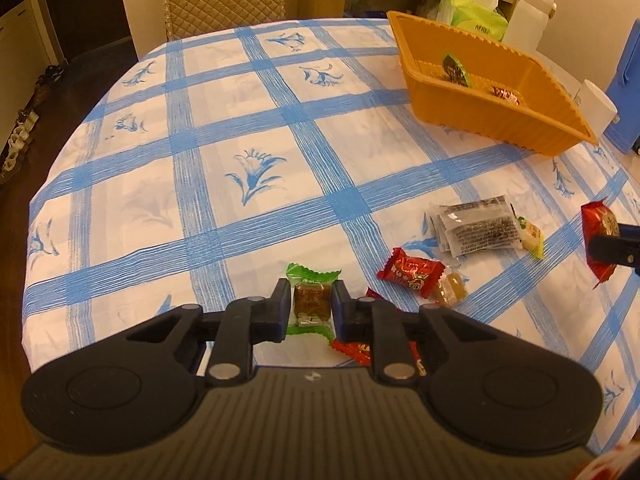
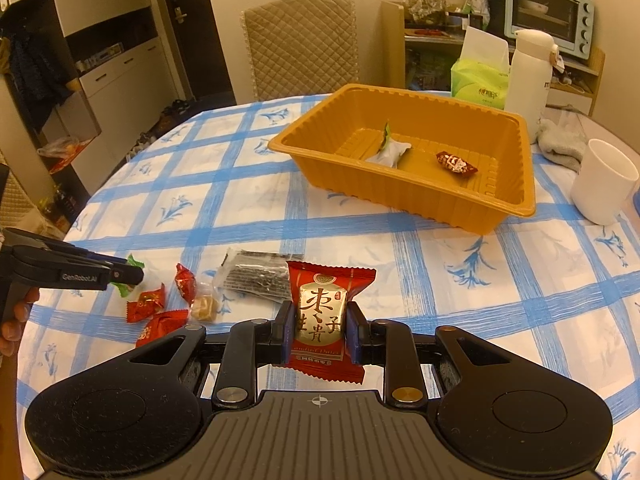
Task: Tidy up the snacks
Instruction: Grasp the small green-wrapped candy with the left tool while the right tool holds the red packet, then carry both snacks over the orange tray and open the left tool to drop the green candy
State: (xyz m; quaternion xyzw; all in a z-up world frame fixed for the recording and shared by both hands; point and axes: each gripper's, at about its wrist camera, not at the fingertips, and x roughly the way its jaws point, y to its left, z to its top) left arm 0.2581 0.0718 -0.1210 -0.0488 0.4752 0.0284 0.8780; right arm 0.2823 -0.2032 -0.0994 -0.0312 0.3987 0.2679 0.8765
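My left gripper is shut on a green-wrapped brown candy low over the tablecloth. My right gripper is shut on a red and gold date snack packet, held above the table; it also shows at the right edge of the left wrist view. An orange plastic tray stands at the back right and holds a white-and-green packet and a dark red candy. Loose snacks lie near the front: red candies, an amber candy, clear dark packets and a yellow-green candy.
A white cup, white thermos, green tissue pack and grey cloth stand behind the tray. A blue box is at the far right. A quilted chair stands at the table's far edge.
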